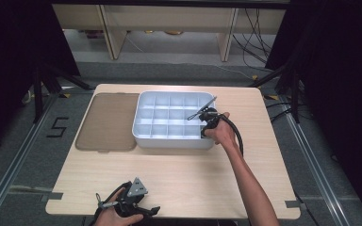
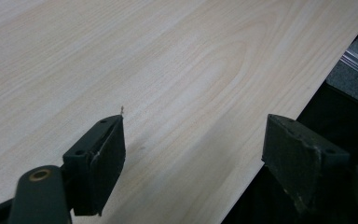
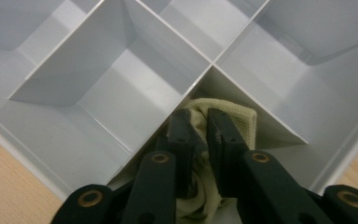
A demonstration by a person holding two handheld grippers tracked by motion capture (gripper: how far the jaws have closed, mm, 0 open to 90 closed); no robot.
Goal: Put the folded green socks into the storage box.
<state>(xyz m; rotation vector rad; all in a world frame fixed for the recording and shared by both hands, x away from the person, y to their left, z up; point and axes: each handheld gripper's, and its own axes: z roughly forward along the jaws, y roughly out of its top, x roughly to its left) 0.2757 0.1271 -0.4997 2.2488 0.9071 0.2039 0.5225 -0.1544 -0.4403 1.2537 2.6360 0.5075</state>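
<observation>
Right claw (image 3: 200, 135) is nearly closed, pinching a cream cloth (image 3: 235, 123) inside the white divided tray (image 1: 143, 101), in the corner cell at 4 o'clock. Probably packing or pulling it. Left claw (image 2: 193, 158) is parked wide open, empty, over bare surface (image 2: 168, 60) at 7 o'clock.

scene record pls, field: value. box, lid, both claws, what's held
box: white divided box mid-table, open
lid: tinted lid flat on the table, touching the box's left side
table: light wood table
right claw: right claw inside a near-right corner cell, jaws closed on cream fabric
held item: cream fabric, bunched in that cell
left claw: left claw at near table edge, jaws wide apart, nothing between them
other cells: those in view look empty
</observation>
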